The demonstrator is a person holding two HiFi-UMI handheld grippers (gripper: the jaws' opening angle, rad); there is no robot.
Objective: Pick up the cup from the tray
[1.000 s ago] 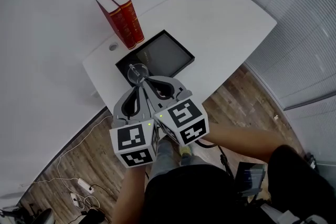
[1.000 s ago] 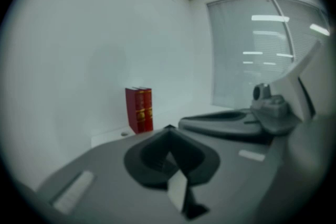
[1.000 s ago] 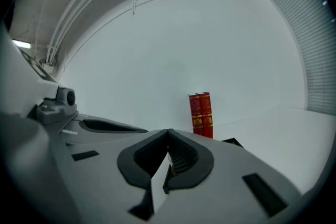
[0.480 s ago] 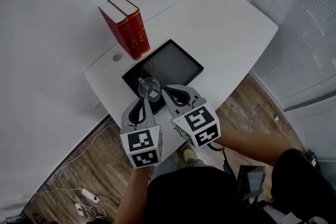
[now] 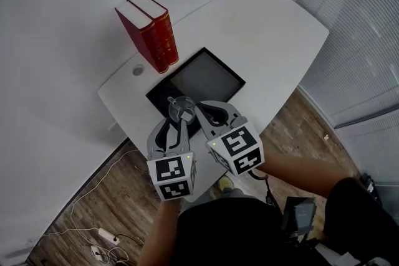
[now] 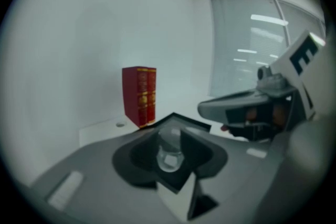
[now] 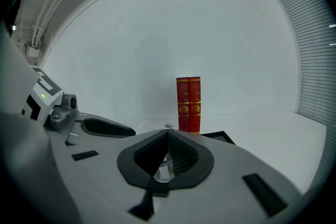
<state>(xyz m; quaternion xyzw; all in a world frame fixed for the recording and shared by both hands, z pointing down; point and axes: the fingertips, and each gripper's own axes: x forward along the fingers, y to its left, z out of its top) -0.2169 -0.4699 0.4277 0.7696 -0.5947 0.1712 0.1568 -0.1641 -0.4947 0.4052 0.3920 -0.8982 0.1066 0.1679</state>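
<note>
A small clear glass cup (image 5: pixel 179 109) hangs over the near corner of the black tray (image 5: pixel 206 75), with both grippers meeting at it. My right gripper (image 5: pixel 198 110) comes in from the right. In the right gripper view its jaws (image 7: pixel 167 136) are closed together at the tips with the cup (image 7: pixel 164 170) held between the ridged pads. My left gripper (image 5: pixel 177 120) reaches up from below. Its jaws are opening, and in the left gripper view the cup (image 6: pixel 169 150) sits in the gap between them, apart from the pads.
Two red books (image 5: pixel 153 31) stand upright at the back left of the white table (image 5: pixel 268 28), beside a small round cable hole (image 5: pixel 138 70). The tray's inside is bare. Wood floor with cables lies below the table's front edge.
The cup and both grippers have drawn back toward me, from over the tray to its near corner. The left gripper's jaws have parted a little around the cup.
</note>
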